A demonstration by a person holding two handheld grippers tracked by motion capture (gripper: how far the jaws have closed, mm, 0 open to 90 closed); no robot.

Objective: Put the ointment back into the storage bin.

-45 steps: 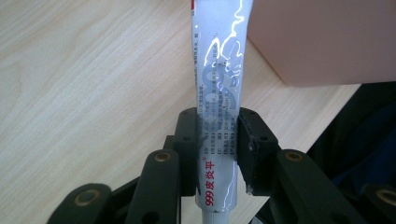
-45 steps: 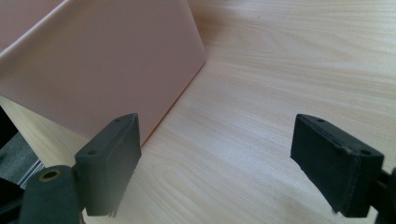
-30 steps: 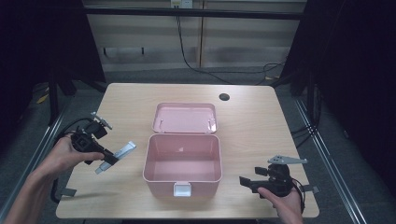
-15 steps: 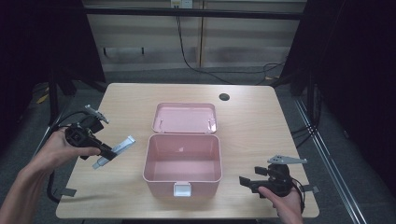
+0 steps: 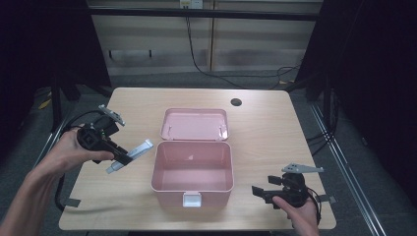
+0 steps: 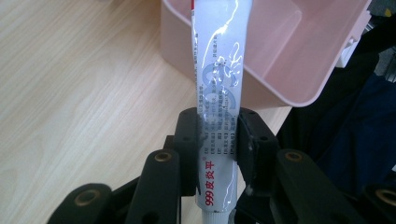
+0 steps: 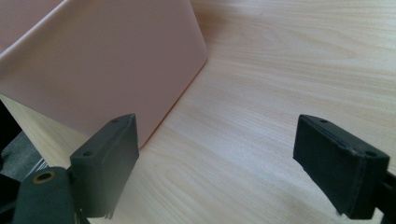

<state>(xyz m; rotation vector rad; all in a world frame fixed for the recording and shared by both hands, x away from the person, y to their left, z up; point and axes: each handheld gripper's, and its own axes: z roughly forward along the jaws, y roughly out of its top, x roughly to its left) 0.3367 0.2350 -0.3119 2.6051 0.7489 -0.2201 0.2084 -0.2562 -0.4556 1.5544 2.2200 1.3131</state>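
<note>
Left gripper [image 5: 125, 158] pinches a silver ointment tube [image 5: 132, 154] across its lower body, tube lifted off the table [image 5: 265, 123] at nine o'clock of the open pink box [image 5: 192, 167], crimped end pointing toward the box's near-left wall. Right gripper [image 5: 255, 191] rests at the box's four o'clock, jaws spread wide, nothing between them.

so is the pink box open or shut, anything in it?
Open and empty: the pink box's lid is swung back and its bare floor shows. The ointment tube is outside, in the left gripper.
</note>
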